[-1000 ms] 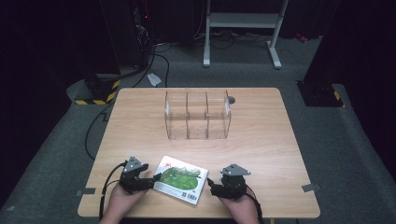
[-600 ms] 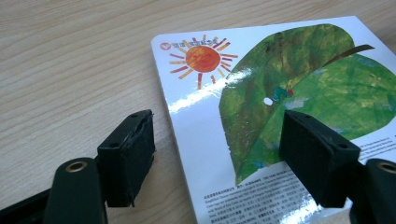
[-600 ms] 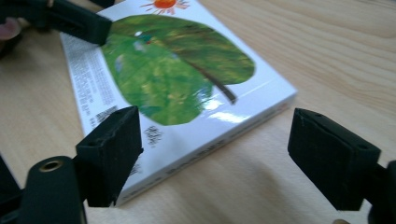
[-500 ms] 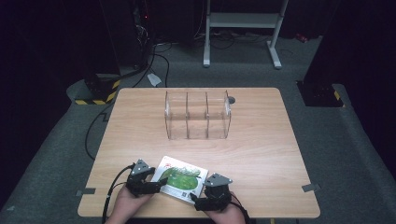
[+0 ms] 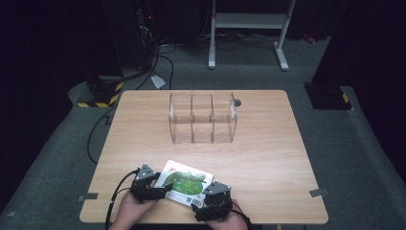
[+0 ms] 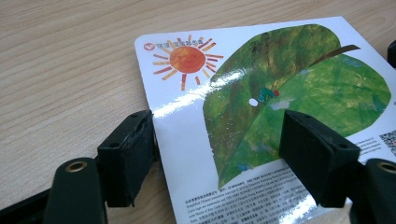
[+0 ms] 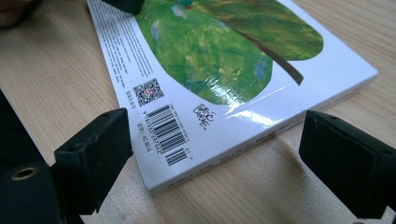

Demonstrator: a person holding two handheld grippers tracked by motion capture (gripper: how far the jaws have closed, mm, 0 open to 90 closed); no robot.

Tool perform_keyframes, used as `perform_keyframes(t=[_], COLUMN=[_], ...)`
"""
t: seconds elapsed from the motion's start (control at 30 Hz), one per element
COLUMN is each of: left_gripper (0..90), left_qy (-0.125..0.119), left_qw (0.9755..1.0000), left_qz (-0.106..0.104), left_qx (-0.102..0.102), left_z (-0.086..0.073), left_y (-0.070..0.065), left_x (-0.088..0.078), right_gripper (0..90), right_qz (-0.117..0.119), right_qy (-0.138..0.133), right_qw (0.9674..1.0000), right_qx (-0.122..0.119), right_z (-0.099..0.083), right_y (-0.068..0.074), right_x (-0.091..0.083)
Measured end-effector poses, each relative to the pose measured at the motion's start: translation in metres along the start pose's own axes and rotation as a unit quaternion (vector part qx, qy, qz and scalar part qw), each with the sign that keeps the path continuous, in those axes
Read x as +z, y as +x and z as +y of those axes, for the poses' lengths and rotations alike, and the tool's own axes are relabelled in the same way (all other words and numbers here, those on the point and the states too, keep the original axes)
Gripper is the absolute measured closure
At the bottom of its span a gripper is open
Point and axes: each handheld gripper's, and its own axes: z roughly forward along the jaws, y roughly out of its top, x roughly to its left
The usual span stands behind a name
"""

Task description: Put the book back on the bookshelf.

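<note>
A thin white board book [image 5: 184, 183] with a large green leaf and an orange sun on its cover lies flat near the table's front edge. My left gripper [image 5: 160, 188] is open at the book's left end. Its jaws straddle the book's corner [image 6: 196, 116], one against the edge and one over the cover. My right gripper [image 5: 203, 201] is open at the front right corner. That corner, with the barcode [image 7: 170, 133], sits between the two black pads [image 7: 95, 154].
A clear plastic organiser [image 5: 203, 118] with three compartments stands at the middle back of the wooden table [image 5: 268, 158]. A small dark round thing [image 5: 237, 102] lies behind it. Cables [image 5: 103, 124] hang off the table's left side.
Both grippers have moved inward to the book. The right one came left from beside it to its front right corner, and the left one closed in on the left end.
</note>
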Motion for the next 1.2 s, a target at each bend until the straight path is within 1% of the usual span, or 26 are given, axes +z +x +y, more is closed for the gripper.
perform_keyframes(t=[0.03, 0.07, 0.1, 0.33, 0.4, 0.6, 0.8, 1.0, 1.03, 1.1, 1.17, 1.2], left_gripper=[26.7, 26.7, 26.7, 26.6, 26.6, 26.6, 26.6, 26.6, 26.6, 26.7, 26.7, 26.7], left_qy=[0.0, 0.0, 0.0, 0.001, 0.002, 0.002, 0.002, 0.003, 0.004, 0.004, 0.005, 0.006], left_qw=[1.0, 1.0, 1.0, 1.0, 1.0, 1.0, 1.0, 1.0, 0.9999, 0.9999, 0.9999, 0.9999], left_qz=[0.0, 0.0, 0.0, 0.0, -0.001, -0.004, -0.007, -0.007, -0.009, -0.01, -0.012, -0.013], left_qx=[0.0, 0.0, 0.0, 0.003, 0.0, 0.0, 0.002, 0.006, 0.004, 0.008, 0.007, 0.007], left_z=[0.0, 0.0, 0.0, 0.0, 0.0, 0.0, 0.001, 0.001, 0.001, 0.001, 0.001, 0.001], left_y=[0.0, 0.0, 0.0, 0.0, -0.001, -0.001, -0.002, -0.004, -0.005, -0.006, -0.007, -0.007], left_x=[0.0, 0.0, 0.0, 0.0, 0.0, 0.0, 0.0, 0.0, 0.001, 0.001, 0.001, 0.001], right_gripper=[8.9, 8.9, 8.7, 8.6, 8.6, 8.6, 8.7, 8.8, 8.8, 8.9, 8.9, 8.9], right_qz=[0.001, 0.001, 0.001, 0.002, 0.003, -0.005, -0.011, -0.021, -0.023, -0.028, -0.032, -0.034], right_qy=[0.007, 0.008, 0.009, 0.01, 0.01, 0.006, 0.003, 0.001, 0.0, 0.0, 0.0, -0.001], right_qw=[1.0, 1.0, 0.9999, 0.9999, 0.9999, 0.9999, 0.9999, 0.9997, 0.9997, 0.9995, 0.9992, 0.9992], right_qx=[0.001, -0.005, -0.005, -0.005, -0.007, -0.006, 0.001, 0.009, 0.011, 0.015, 0.022, 0.022], right_z=[0.0, -0.001, -0.001, -0.001, -0.001, -0.001, -0.002, -0.003, -0.003, -0.003, -0.004, -0.004], right_y=[0.001, 0.001, 0.002, 0.001, 0.0, -0.004, -0.009, -0.016, -0.018, -0.022, -0.024, -0.026], right_x=[0.002, 0.003, 0.003, 0.003, 0.003, 0.002, 0.001, -0.001, -0.001, -0.003, -0.003, -0.004])
